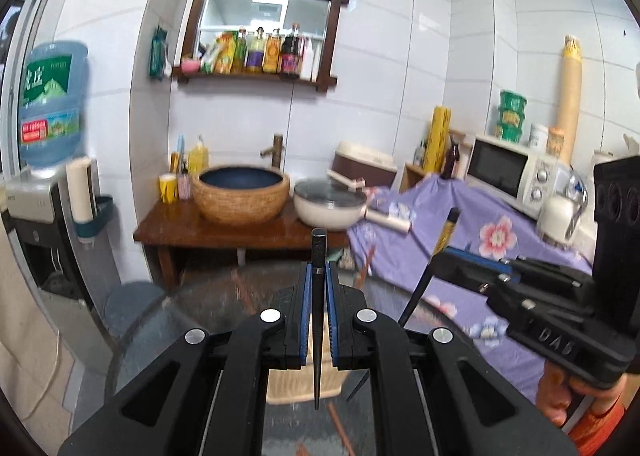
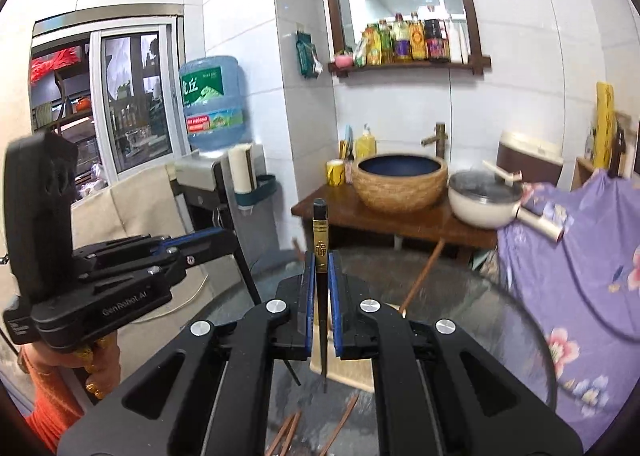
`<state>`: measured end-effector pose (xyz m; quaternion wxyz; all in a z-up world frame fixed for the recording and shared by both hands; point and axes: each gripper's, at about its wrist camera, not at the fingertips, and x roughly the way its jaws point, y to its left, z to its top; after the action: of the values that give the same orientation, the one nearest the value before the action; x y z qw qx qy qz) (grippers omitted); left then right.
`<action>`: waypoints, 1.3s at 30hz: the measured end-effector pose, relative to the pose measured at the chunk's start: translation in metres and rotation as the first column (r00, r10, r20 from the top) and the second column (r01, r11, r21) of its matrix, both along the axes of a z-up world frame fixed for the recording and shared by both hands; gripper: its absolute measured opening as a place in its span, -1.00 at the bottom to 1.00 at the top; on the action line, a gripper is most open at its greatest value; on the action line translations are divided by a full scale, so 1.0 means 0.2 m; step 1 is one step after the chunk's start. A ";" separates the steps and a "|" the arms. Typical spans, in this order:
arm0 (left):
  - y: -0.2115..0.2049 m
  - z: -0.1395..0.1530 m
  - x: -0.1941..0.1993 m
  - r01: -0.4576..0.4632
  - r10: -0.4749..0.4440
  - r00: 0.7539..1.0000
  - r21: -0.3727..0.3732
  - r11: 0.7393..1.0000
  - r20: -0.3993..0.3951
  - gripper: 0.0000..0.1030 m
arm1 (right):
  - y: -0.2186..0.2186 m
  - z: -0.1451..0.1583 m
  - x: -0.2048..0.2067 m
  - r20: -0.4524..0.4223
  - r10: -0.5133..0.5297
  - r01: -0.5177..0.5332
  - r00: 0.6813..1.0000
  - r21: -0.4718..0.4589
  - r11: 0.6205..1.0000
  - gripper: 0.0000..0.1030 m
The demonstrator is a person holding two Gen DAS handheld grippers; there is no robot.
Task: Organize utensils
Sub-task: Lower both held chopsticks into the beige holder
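Note:
My left gripper (image 1: pixel 319 276) is shut on a black chopstick (image 1: pixel 318 320), held upright with its tip down above a woven holder (image 1: pixel 288 386) on the round glass table (image 1: pixel 200 320). My right gripper (image 2: pixel 319 268) is shut on a second black chopstick with a gold band (image 2: pixel 320 252), also tip down over the holder (image 2: pixel 352 370). The right gripper also shows in the left wrist view (image 1: pixel 436 260) with its chopstick (image 1: pixel 442 244). The left gripper shows at the left of the right wrist view (image 2: pixel 230 238). Brown chopsticks (image 2: pixel 340 430) lie on the glass.
A wooden stand (image 1: pixel 208 230) with a basin (image 1: pixel 240 191) and a white pan (image 1: pixel 328 203) is behind the table. A purple flowered cloth (image 1: pixel 460 248) covers a surface at right with a microwave (image 1: pixel 508 171). A water dispenser (image 1: pixel 36 191) stands at left.

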<state>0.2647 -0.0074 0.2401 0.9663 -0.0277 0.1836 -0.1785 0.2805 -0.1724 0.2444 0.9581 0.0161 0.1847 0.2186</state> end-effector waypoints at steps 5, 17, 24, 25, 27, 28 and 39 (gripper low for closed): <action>-0.03 0.16 0.09 -0.045 0.045 0.997 0.003 0.999 0.064 -0.86 | 0.01 0.13 0.13 0.048 -0.046 0.045 0.998 0.002 0.999 -0.85; -0.07 -0.08 0.40 -0.122 0.122 0.993 -0.011 0.993 -0.008 -0.86 | 0.06 -0.14 0.38 -0.002 -0.094 0.094 0.996 -0.022 0.995 -0.85; -0.05 -0.28 0.48 -0.129 0.128 0.988 -0.006 0.992 -0.082 -0.86 | 0.05 -0.35 0.46 -0.077 -0.107 0.104 0.991 -0.039 0.994 -0.85; -0.05 -0.31 0.48 -0.126 0.126 0.988 -0.004 0.992 -0.093 -0.86 | 0.05 -0.37 0.46 -0.083 -0.107 0.103 0.991 -0.041 0.994 -0.85; -0.06 -0.35 0.49 -0.124 0.123 0.986 0.003 0.992 -0.111 -0.86 | 0.05 -0.42 0.47 -0.100 -0.107 0.103 0.989 -0.042 0.994 -0.85; -0.06 -0.38 0.50 -0.121 0.121 0.985 0.007 0.993 -0.119 -0.86 | 0.05 -0.44 0.47 -0.109 -0.106 0.102 0.988 -0.044 0.994 -0.85; -0.08 -0.54 0.54 -0.109 0.113 0.976 0.031 0.994 -0.189 -0.86 | 0.06 -0.54 0.48 -0.135 -0.118 0.110 0.984 -0.069 0.992 -0.85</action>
<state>0.3720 -0.0239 0.1316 0.9530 -0.0448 0.2749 -0.1190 0.3767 -0.1609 0.1368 0.9538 0.0126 0.2564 0.1560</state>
